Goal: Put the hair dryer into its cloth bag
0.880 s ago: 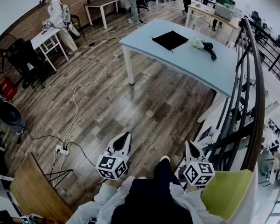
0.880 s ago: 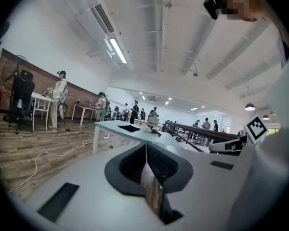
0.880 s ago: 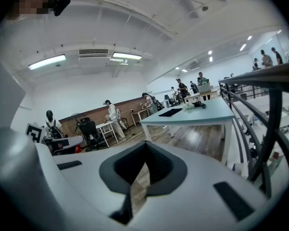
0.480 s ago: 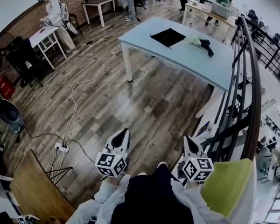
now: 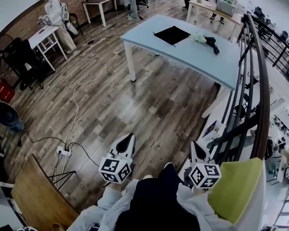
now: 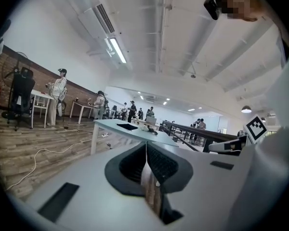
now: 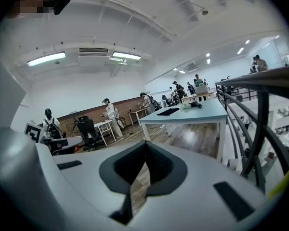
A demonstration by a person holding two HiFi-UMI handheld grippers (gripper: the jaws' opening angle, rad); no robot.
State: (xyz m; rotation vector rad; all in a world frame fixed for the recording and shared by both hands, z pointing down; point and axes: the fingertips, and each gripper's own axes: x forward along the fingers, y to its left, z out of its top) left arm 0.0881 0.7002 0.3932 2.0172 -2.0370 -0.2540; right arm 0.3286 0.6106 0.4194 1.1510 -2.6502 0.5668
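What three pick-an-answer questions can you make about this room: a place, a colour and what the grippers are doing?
1. Where is the cloth bag?
A) in a drawer
B) on the light blue table
C) in a gripper
2. What colour is the cloth bag?
A) black
B) red
C) yellow
3. How are the left gripper and right gripper?
A) shut, empty
B) wide open
C) squeezing a ball
Answers: 1 B, it lies flat on the tabletop. 2 A, it looks black. 3 A, each gripper view shows jaws together, nothing between.
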